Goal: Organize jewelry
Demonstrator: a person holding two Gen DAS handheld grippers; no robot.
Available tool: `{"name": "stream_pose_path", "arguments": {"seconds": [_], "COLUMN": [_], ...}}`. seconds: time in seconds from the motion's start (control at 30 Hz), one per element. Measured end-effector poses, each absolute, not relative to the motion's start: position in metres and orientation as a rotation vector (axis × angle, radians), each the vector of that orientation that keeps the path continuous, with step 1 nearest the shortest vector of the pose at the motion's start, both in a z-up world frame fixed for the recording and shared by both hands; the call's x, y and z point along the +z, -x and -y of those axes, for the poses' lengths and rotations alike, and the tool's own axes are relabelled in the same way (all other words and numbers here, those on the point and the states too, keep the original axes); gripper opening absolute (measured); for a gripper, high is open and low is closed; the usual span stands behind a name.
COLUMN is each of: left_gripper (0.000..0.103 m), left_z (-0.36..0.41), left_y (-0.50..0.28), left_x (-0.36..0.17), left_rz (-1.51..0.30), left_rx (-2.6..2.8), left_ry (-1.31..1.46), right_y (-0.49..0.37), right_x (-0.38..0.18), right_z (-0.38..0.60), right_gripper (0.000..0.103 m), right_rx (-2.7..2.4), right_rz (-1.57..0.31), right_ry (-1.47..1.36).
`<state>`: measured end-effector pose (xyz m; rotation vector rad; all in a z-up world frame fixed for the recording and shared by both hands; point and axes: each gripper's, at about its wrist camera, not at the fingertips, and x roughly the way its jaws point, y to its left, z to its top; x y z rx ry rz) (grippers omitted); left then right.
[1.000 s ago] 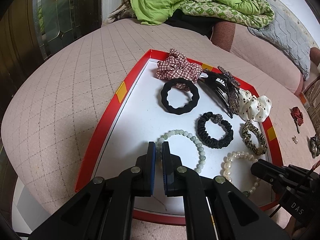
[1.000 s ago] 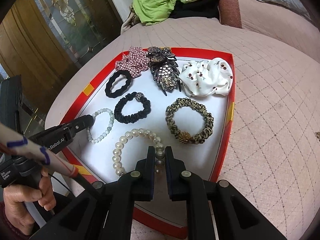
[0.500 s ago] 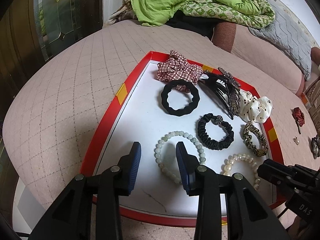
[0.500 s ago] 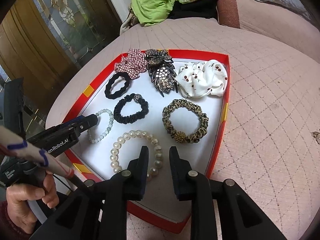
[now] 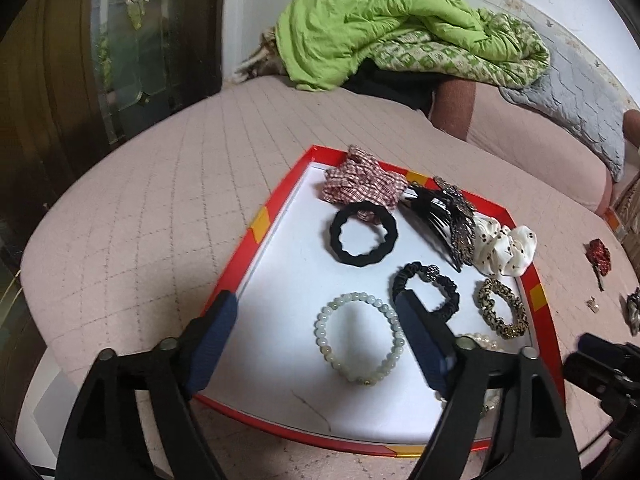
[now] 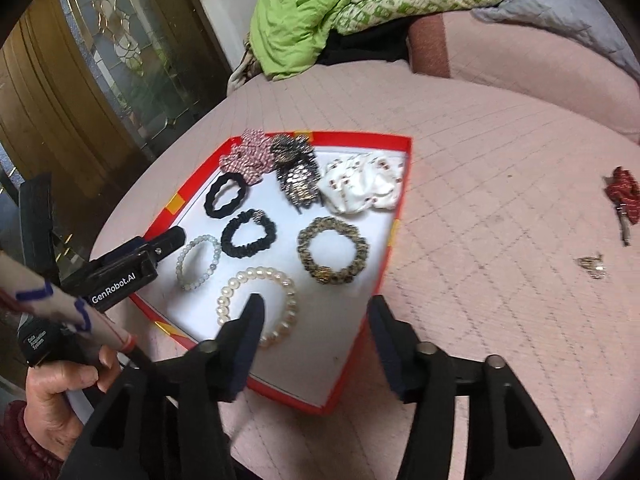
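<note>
A red-rimmed white tray [image 5: 256, 236] [image 6: 394, 232] lies on the pink bed and holds several hair ties and bracelets. My left gripper [image 5: 316, 316] is open and empty above the tray's near left, over the jade bead bracelet [image 5: 360, 342] [image 6: 199, 262]. My right gripper [image 6: 316, 316] is open and empty above the tray's near edge, beside the pearl bracelet [image 6: 260, 304]. A leopard scrunchie [image 6: 333, 250], a black scrunchie [image 6: 248, 234], a black hair tie [image 6: 225, 194], a rhinestone claw clip [image 6: 298, 176], a white dotted scrunchie [image 6: 362, 188] and a checked scrunchie [image 6: 248, 154] lie further back.
Loose on the bed right of the tray lie a red hair clip [image 6: 622, 196] and a small earring [image 6: 592, 268]. A green quilt [image 5: 380, 28] and grey pillow [image 5: 576, 100] are piled at the back. A wooden glass-panelled door [image 6: 80, 80] stands left.
Both grippers have opened wide and pulled back and up from the tray. The jade bracelet and the pearl bracelet now lie free on the tray.
</note>
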<state>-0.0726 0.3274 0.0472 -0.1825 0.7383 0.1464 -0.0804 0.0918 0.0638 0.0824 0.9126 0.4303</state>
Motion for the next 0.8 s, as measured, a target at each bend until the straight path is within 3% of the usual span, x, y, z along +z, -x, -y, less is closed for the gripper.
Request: {"name": "stream_pose_path", "arguments": {"seconds": [0.13,0.23,0.47,0.53,0.8], "left_gripper": [0.089,0.097,0.103,0.103,0.103], "left_z": [-0.323,-0.322,-0.299,-0.294,-0.292], "left_y": [0.088,0.106,0.159,0.172,0.21], "left_x": [0.061,0.078,0.12,0.127,0.128], "left_rz": [-0.644,-0.569,-0.497,-0.496,-0.541], "left_rx": [0.271,0.341,0.347,0.352,0.436], "left_ry": [0.133,0.142,0.109,0.106,0.068], "right_y": [0.094,0.105,0.142,0.159,0.198], "right_x": [0.075,0.083,0.115,0.128,0.146], "right_z": [-0.086,-0.085,-0.07,-0.065,-0.049], "right_gripper": [0.08,0.084,0.089,0.095,0.1], "right_rx": [0.364,0.311,0.216,0.17,0.113], "right_rz": [-0.86,-0.816,-0.668,-0.605,-0.545], "right_ry": [0.001,0.073,0.178,0.203,0.189]}}
